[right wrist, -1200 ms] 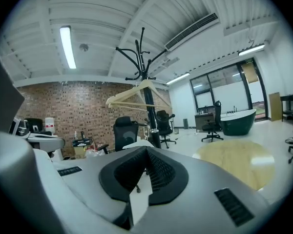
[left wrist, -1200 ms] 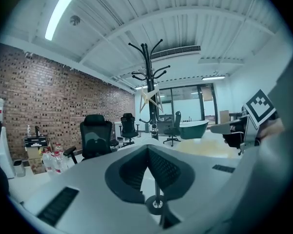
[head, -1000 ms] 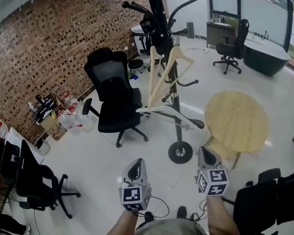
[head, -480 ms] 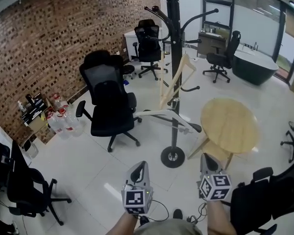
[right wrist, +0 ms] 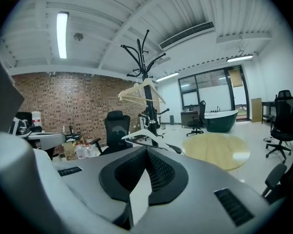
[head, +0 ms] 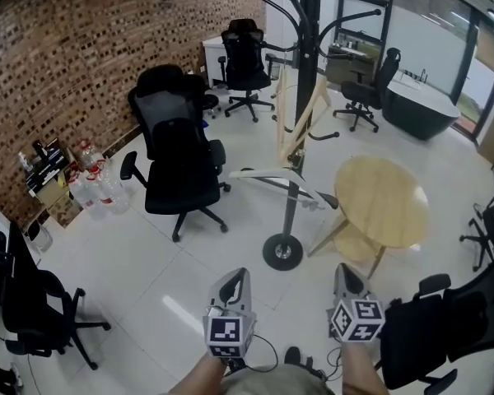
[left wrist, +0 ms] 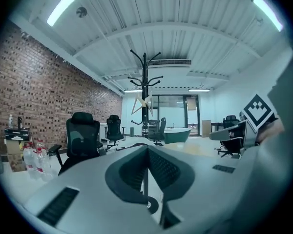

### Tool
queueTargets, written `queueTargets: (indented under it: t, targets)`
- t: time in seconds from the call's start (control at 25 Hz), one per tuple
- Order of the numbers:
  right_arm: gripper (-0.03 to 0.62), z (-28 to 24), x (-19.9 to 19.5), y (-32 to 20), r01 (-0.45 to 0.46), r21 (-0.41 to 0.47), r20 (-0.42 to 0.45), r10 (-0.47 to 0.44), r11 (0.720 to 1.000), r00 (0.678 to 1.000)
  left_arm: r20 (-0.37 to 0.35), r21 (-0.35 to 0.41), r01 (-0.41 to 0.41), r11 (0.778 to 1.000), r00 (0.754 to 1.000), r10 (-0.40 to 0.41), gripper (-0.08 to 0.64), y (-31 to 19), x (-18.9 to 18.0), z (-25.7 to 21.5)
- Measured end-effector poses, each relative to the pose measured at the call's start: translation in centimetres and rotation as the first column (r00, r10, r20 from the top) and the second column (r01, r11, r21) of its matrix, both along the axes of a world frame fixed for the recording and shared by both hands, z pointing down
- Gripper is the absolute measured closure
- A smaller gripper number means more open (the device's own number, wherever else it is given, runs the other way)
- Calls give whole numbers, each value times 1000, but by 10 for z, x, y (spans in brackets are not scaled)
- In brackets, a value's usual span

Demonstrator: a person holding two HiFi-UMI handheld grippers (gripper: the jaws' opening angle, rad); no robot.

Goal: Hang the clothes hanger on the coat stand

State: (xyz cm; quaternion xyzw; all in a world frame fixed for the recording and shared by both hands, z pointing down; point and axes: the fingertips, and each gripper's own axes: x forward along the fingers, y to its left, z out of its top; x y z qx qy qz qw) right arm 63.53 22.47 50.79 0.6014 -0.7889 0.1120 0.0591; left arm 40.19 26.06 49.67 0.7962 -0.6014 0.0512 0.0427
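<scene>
Floor: white tiles are stretching out ahead of me.
Left gripper: I am holding it low, jaws pressing together, empty.
Right gripper: jaws likewise meeting on nothing.
Coat stand: standing beyond both, beside the round table.
Wooden hanger: hanging from an upper branch; white hanger sitting lower on the pole.

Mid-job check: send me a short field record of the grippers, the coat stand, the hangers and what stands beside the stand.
left gripper: shut, nothing between the jaws
right gripper: shut, nothing between the jaws
coat stand: black, upright, ahead of both grippers
wooden hangers: hanging high on the stand
white hanger: lower on the stand, lying near level
round table: wooden, right of the stand's base
office chair: black, left of the stand
hanger in a gripper: none
</scene>
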Motion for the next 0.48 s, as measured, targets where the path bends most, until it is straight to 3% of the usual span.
queueTargets:
  t: [0.48]
  targets:
    - [592,0,35,12,56,10,9,-56,998,998,35,-15,52,999,998,-51,543,2,39,0]
